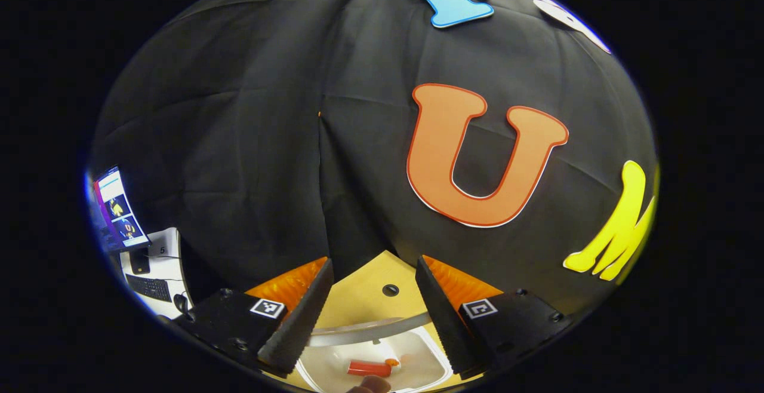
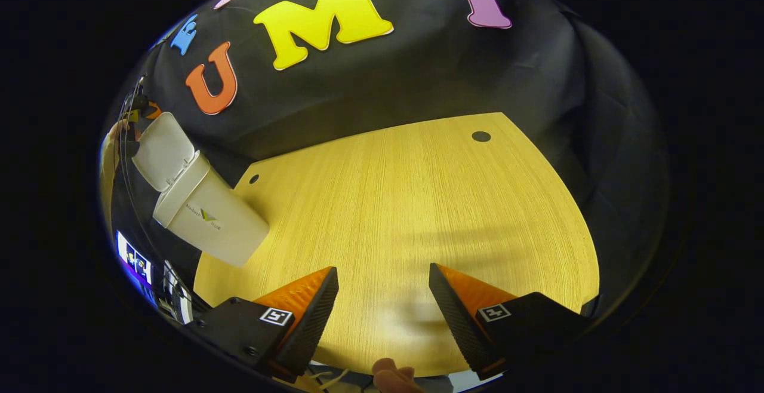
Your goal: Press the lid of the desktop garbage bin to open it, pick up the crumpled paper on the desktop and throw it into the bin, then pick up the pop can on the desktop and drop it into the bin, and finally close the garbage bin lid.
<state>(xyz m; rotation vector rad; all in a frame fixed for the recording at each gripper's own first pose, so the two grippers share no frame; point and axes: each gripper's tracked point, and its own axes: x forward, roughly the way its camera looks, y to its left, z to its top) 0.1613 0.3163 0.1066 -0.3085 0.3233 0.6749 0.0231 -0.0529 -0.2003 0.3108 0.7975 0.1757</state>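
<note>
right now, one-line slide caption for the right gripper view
Open right tool above the bare wooden desktop; white bin at left, lid up.

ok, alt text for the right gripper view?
The right gripper hovers open over a bare wooden table, nothing between its jaws. At far left stands a white desktop bin, lid flipped up, before the black cloth wall.

A pale cream plastic bin (image 2: 209,226) is seen on a yellow wood-grain desk (image 2: 418,214); a red-orange can (image 1: 370,369) lies inside it.
</note>
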